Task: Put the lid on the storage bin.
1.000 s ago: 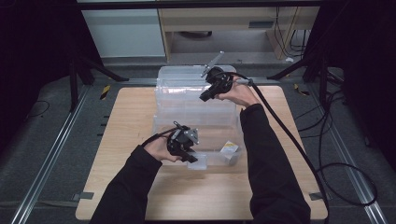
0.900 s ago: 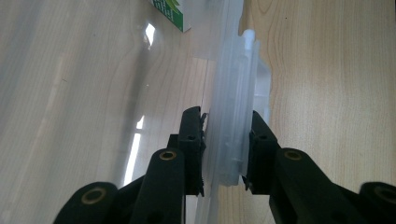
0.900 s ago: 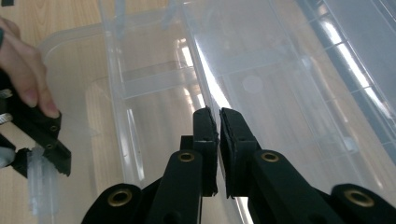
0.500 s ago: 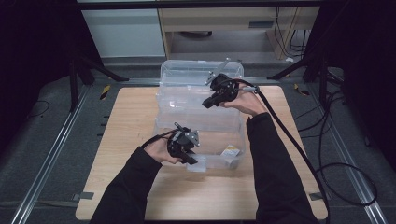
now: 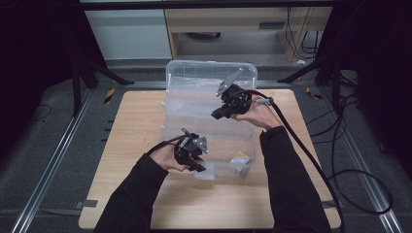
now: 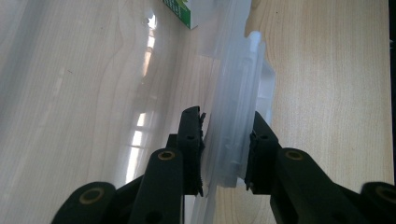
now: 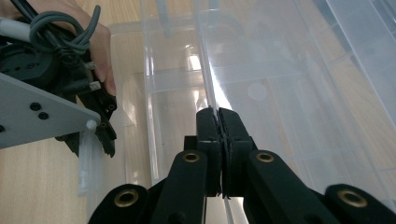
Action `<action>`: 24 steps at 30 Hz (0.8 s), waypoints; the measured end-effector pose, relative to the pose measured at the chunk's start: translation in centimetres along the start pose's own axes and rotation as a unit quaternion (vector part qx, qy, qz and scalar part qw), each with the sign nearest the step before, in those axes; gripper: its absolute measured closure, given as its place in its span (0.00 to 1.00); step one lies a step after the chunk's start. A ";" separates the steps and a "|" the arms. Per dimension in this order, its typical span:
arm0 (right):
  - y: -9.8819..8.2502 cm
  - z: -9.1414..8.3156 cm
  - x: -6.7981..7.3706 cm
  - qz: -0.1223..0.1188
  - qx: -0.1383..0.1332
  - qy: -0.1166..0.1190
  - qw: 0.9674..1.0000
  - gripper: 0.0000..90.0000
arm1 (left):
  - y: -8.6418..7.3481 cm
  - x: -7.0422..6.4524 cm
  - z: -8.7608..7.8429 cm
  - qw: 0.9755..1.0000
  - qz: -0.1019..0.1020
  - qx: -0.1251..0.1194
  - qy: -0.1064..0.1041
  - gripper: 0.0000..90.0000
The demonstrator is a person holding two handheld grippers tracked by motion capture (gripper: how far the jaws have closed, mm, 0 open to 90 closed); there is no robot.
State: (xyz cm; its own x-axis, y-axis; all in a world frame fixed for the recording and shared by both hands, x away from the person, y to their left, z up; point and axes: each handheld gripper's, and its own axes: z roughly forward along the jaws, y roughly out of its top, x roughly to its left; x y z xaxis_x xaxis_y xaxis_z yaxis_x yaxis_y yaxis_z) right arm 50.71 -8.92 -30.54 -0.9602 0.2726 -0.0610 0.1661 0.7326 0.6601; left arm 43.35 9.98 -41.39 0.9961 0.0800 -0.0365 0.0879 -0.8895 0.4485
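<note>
the clear plastic box stands in the middle of the wooden table, its long axis running from the person's edge straight away toward the far side, and its open top faces up. its transparent lid hangs past the far rim, tilted up behind the box. the left gripper sits at the near end of the box, and in the left gripper view its two black jaws stand partly apart with the thick near rim of the box between them, one pad inside the wall and the other outside, both pressed against the plastic, so it is clamped on that rim. the rim runs upright through that view, from the jaws toward the top edge, with bare wood on either side. the right gripper is over the far right part of the box, held by the right hand, its grey three-cornered plate pointing up and away. in the right gripper view its jaws are drawn together on a thin clear edge of the plastic, which rises from between the pads as a narrow bright line; the pads nearly meet, nipping that sheet. in that view the left gripper shows at the left on the near rim. a small yellow and white packet lies inside the box at its near right corner.
</note>
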 end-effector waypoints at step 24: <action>-1.3 0.0 3.2 0.004 -0.010 0.000 1.000 0.98 | -0.5 -0.7 -0.1 1.000 0.006 -0.013 0.014 0.76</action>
State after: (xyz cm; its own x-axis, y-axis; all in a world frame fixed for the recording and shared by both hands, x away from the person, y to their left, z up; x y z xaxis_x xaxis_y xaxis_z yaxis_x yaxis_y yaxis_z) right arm 47.40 -8.95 -31.58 -0.9590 0.2777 -0.0562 0.1685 0.7186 0.6747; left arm 42.63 10.44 -41.50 0.9966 0.0817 -0.0057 0.0747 -0.8782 0.4724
